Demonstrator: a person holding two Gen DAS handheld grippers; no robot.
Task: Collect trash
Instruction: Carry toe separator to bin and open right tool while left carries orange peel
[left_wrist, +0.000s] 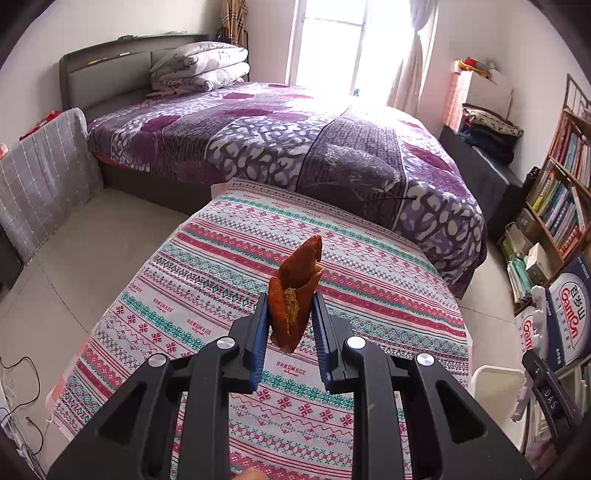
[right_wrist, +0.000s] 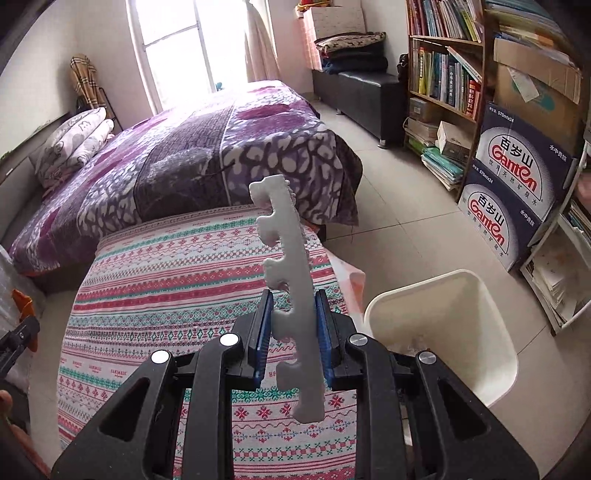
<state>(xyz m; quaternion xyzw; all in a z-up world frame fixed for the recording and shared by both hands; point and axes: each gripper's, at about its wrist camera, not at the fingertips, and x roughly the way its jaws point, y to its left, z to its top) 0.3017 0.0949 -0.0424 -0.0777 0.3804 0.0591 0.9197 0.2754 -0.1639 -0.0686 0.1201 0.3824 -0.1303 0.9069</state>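
Note:
My left gripper (left_wrist: 290, 314) is shut on a brown dried fruit peel (left_wrist: 295, 291) and holds it upright above the table with the patterned cloth (left_wrist: 221, 280). My right gripper (right_wrist: 294, 317) is shut on a long white foam strip (right_wrist: 291, 280) with notched edges, held upright above the same cloth (right_wrist: 166, 280). A white trash bin (right_wrist: 447, 332) stands on the floor just right of the right gripper; its rim also shows in the left wrist view (left_wrist: 495, 376). The left gripper's black body (right_wrist: 14, 339) shows at the left edge of the right wrist view.
A bed with a purple cover (left_wrist: 295, 140) stands behind the table. A bookshelf (right_wrist: 443, 59) and stacked water cartons (right_wrist: 517, 184) line the right wall. A dark bench (right_wrist: 362, 92) stands by the window. Cables (left_wrist: 22, 387) lie on the floor at left.

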